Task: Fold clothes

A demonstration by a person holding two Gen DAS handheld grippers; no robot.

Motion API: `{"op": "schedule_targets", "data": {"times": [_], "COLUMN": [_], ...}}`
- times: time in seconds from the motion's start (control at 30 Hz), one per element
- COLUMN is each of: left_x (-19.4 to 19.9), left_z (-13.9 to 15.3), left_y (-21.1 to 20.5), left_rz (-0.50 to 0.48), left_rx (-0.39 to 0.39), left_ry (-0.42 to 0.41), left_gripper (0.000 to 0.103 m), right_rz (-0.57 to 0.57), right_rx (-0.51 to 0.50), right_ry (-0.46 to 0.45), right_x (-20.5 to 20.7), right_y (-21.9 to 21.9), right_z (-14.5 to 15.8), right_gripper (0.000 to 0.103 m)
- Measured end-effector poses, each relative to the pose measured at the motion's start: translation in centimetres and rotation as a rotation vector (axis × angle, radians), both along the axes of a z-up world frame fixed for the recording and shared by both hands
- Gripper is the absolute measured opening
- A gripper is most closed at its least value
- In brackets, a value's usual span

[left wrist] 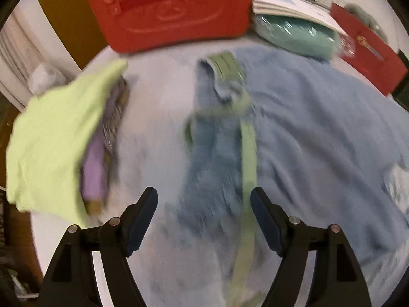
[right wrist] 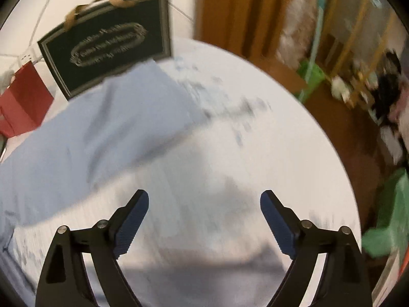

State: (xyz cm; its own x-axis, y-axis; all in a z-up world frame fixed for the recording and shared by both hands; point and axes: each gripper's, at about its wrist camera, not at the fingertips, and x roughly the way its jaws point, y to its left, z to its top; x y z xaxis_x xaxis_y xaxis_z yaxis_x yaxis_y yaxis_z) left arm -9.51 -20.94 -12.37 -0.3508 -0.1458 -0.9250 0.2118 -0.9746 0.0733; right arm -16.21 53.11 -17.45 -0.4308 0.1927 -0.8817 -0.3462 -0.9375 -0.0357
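- Blue fleece garment with green trim (left wrist: 212, 168) lies on the round white table (left wrist: 153, 133)
- left gripper (left wrist: 204, 199) above it, fingers apart, empty
- right gripper (right wrist: 204, 202) beside the garment, fingers apart, empty

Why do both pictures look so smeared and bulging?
Left wrist view: motion blur smears the blue garment and green cloth, while the gripper stays sharp; the fisheye lens bows the red case. Right wrist view: same blur over the table, black bag streaked.

A lived-in home room: a round white table (right wrist: 294, 138), wooden door (right wrist: 230, 12), gift bags (right wrist: 107, 41), folded clothes (left wrist: 51, 138).
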Motion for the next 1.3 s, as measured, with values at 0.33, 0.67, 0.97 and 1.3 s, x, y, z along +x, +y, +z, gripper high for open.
{"op": "schedule_targets", "data": {"times": [0.33, 0.67, 0.97, 1.3], "left_x": [1.5, 1.6, 1.5, -1.6], "left_z": [-3.3, -4.4, -2.2, -1.6], "left_y": [0.9, 2.9, 4.3, 1.5], "left_rz": [0.005, 0.067, 0.061, 0.117], "left_rx": [0.034, 0.083, 0.015, -0.041], "left_ry": [-0.031, 0.001, 0.022, 0.018], "left_gripper": [0.076, 0.07, 0.005, 0.008], "right_rz": [-0.085, -0.03, 0.044, -0.01], "right_rx": [-0.064, -0.115, -0.159, -0.097], "right_ry": [-0.018, -0.086, -0.07, 0.111], "right_x": [9.6, 11.7, 9.0, 0.5], "right_y": [3.8, 3.3, 1.5, 4.6], "right_z": [0.2, -3.2, -2.0, 6.0], "right_gripper": [0.096, 0.099, 0.011, 0.074]}}
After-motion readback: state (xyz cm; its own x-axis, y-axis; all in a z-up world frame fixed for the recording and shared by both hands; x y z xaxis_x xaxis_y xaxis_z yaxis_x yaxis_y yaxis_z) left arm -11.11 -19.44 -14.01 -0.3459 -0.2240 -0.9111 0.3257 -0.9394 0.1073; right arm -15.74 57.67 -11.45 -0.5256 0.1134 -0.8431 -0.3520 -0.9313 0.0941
